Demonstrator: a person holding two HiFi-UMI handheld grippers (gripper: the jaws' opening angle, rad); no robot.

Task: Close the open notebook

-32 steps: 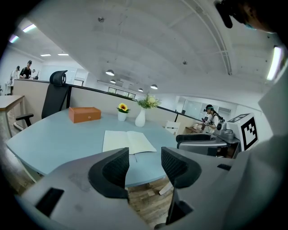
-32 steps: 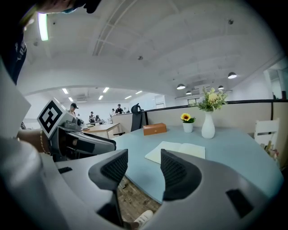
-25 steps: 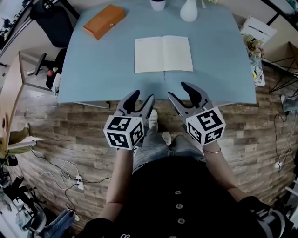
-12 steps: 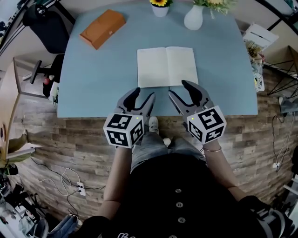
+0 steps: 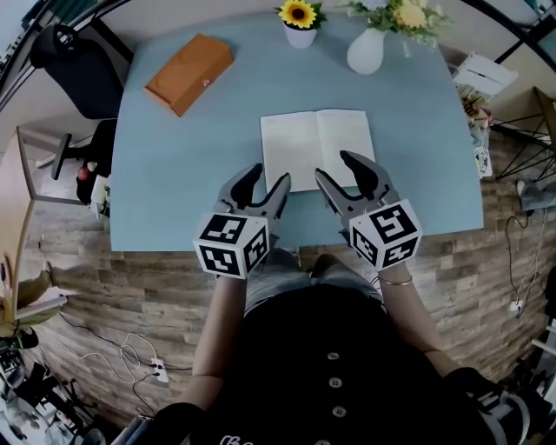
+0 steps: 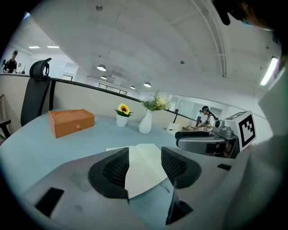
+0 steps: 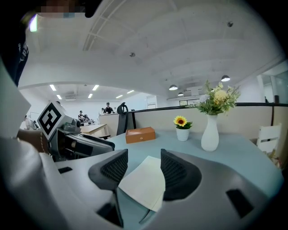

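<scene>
An open notebook point(image 5: 317, 145) with blank cream pages lies flat on the light blue table point(image 5: 191, 156), spine running away from me. My left gripper point(image 5: 265, 181) hovers open over its near left corner, and the pages point(image 6: 143, 167) show between the jaws in the left gripper view. My right gripper point(image 5: 337, 168) stands open over the near right page, which appears as a pale sheet point(image 7: 143, 184) between its jaws. Neither gripper holds anything. Whether the fingertips touch the paper I cannot tell.
An orange box point(image 5: 188, 73) lies at the far left of the table. A small pot with a sunflower point(image 5: 300, 23) and a white vase of flowers point(image 5: 367, 50) stand at the far edge. A black office chair point(image 5: 74, 61) is beyond the left corner.
Both grippers have moved forward from the table's near edge to over the notebook's near edge. The jaws stay open and the notebook has not moved.
</scene>
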